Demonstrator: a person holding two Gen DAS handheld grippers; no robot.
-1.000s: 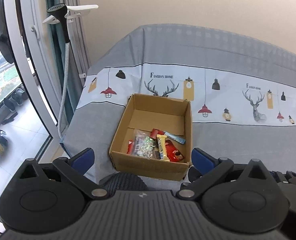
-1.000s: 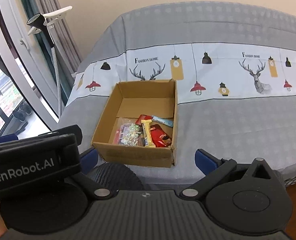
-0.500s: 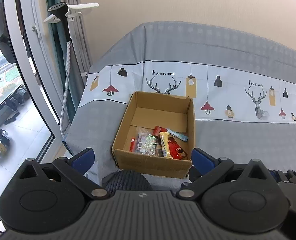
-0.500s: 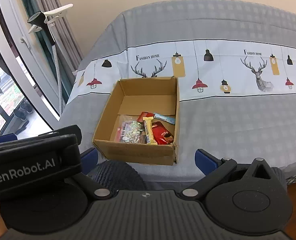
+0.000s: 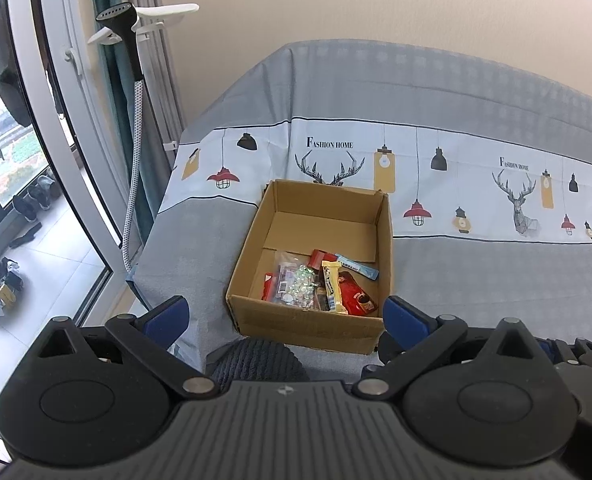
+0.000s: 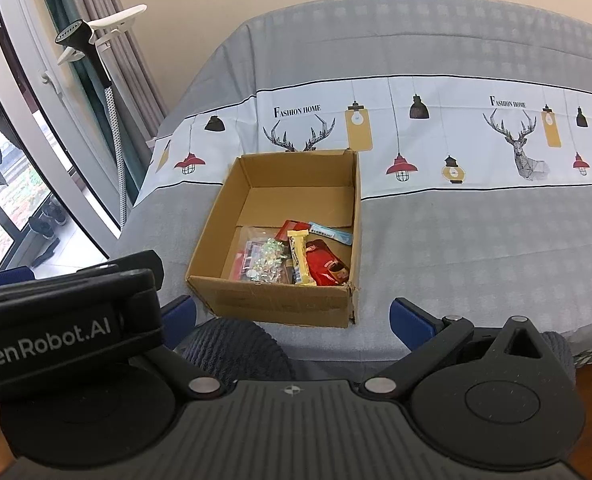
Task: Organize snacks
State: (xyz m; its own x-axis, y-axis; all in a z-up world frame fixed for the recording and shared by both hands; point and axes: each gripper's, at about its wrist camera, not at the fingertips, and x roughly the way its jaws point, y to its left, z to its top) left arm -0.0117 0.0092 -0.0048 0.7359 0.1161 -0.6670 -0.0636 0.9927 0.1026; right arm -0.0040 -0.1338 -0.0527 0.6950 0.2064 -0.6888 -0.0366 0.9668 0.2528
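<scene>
Snacks [image 5: 321,286] lie heaped at the near end of the box [image 5: 311,328], centre of my left view. Nearest me, at the bottom of each frame, my left hand-held gripper [image 5: 284,318] and right hand-held gripper [image 6: 292,316] gape wide, holding nothing. Beyond, the box sits on the cloth-covered surface [image 6: 475,240]. A steamer [image 5: 122,28] stands upper left.
</scene>
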